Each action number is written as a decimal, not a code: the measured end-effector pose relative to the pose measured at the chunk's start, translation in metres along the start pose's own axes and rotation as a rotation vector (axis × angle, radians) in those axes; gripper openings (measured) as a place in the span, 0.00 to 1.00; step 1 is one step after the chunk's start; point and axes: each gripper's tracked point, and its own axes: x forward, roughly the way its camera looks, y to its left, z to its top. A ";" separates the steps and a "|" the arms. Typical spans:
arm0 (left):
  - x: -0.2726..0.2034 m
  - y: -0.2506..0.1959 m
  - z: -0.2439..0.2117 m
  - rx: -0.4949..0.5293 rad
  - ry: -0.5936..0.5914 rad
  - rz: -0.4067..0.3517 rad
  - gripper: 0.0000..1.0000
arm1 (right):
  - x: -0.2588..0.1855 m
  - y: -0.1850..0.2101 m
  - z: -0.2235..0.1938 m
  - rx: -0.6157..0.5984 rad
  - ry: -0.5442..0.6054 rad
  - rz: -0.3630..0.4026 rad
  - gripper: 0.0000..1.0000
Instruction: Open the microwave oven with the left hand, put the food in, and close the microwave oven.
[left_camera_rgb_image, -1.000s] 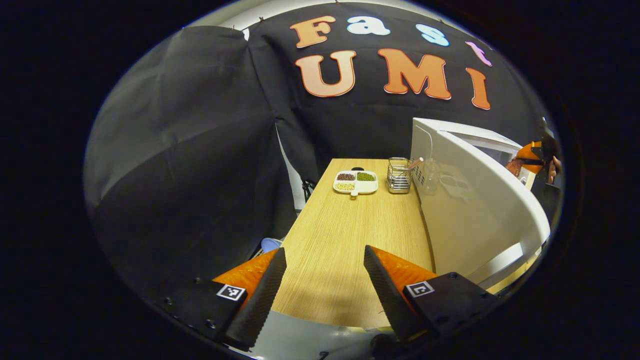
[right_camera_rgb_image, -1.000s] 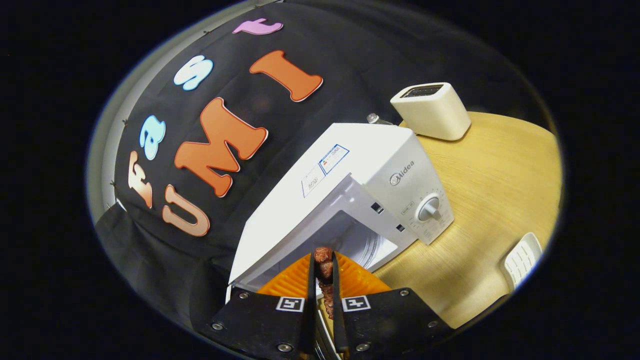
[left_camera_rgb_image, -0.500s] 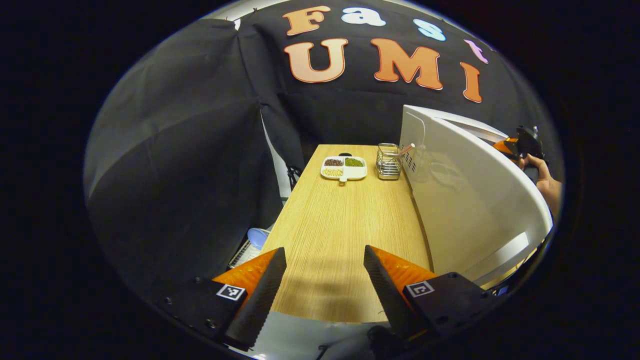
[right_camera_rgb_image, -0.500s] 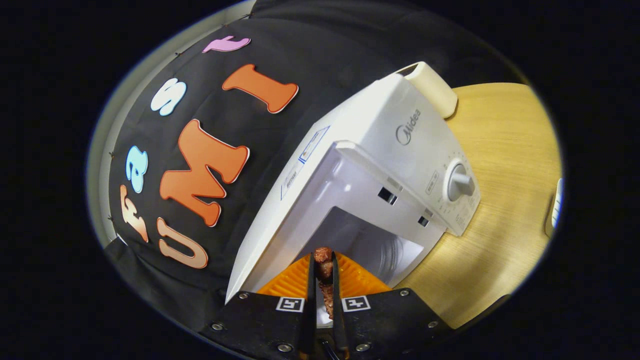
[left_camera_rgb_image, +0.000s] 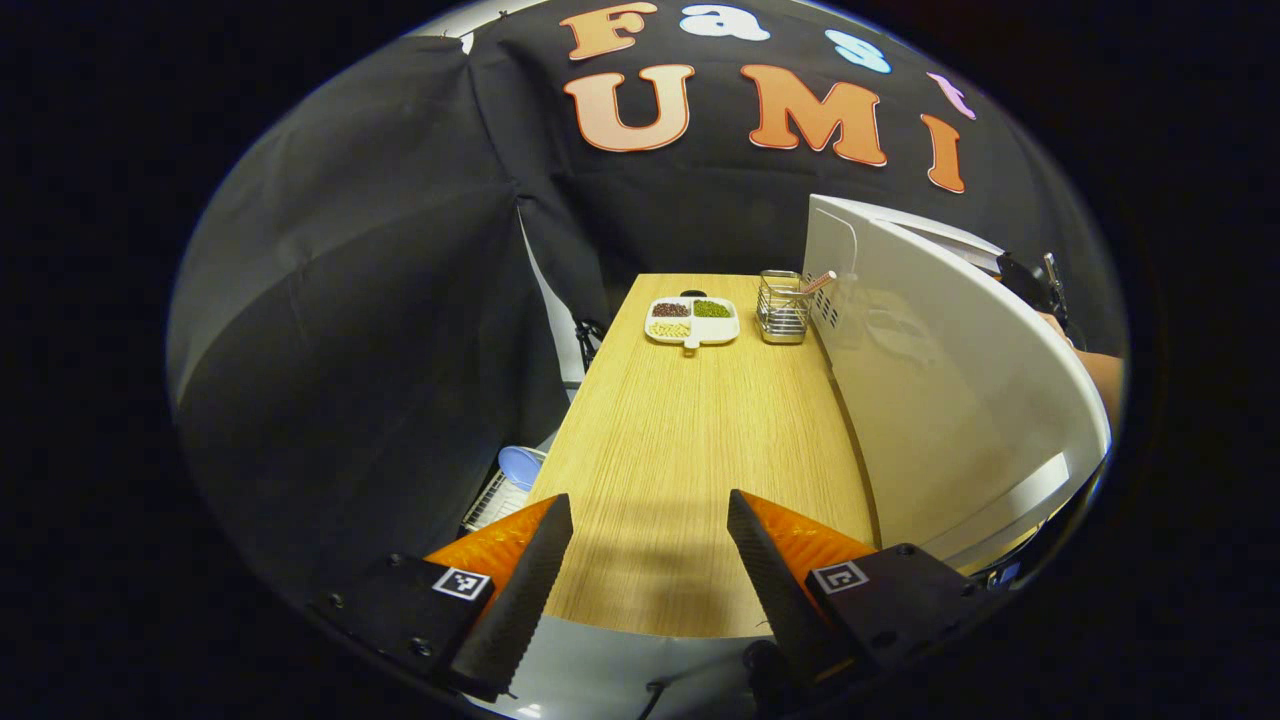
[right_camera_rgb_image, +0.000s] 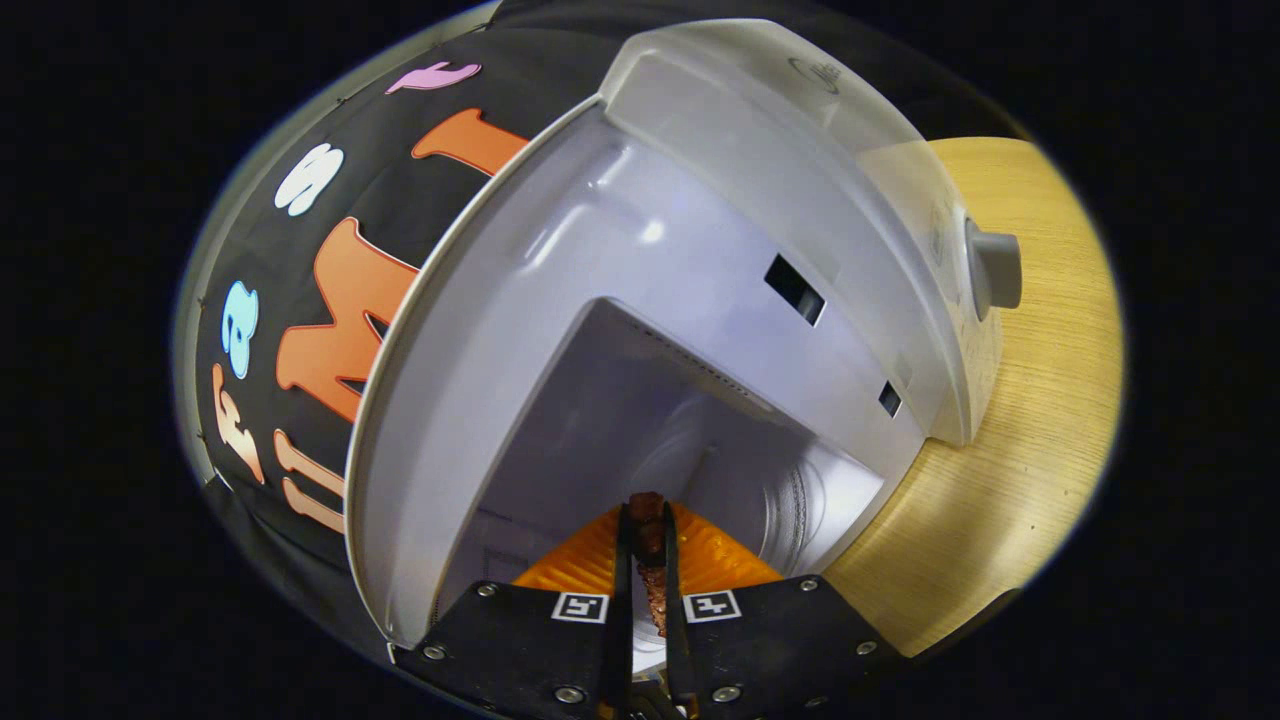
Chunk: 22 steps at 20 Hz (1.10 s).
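The white microwave (right_camera_rgb_image: 700, 180) stands open, its pale cavity (right_camera_rgb_image: 640, 400) close in front of the right gripper view. My right gripper (right_camera_rgb_image: 645, 515) is shut on a brown piece of food (right_camera_rgb_image: 647, 530), held at the mouth of the cavity. The glass turntable (right_camera_rgb_image: 800, 500) shows low inside. In the left gripper view the swung-out microwave door (left_camera_rgb_image: 940, 380) stands on the right, and my left gripper (left_camera_rgb_image: 645, 525) hangs open over the near end of the wooden table (left_camera_rgb_image: 690, 450), apart from the door. A person's arm (left_camera_rgb_image: 1095, 370) shows past the door.
At the table's far end sit a white divided dish (left_camera_rgb_image: 692, 320) of beans and a wire holder (left_camera_rgb_image: 782, 306). The microwave's dial (right_camera_rgb_image: 995, 270) juts out on its right panel. A blue object (left_camera_rgb_image: 520, 466) lies below the table's left edge.
My right gripper has moved forward with the food, from in front of the microwave to the cavity's mouth. The left gripper has drifted slightly back and stayed open.
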 end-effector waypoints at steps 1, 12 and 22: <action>-0.002 0.001 0.000 -0.009 0.002 0.002 0.93 | 0.004 0.001 0.002 0.007 -0.014 -0.001 0.13; 0.011 -0.041 0.026 -0.009 -0.067 -0.078 0.93 | 0.018 -0.019 -0.020 -0.271 0.105 -0.068 0.33; 0.005 -0.065 0.034 -0.006 -0.101 -0.109 0.93 | -0.021 -0.030 -0.018 -0.634 0.164 -0.071 0.94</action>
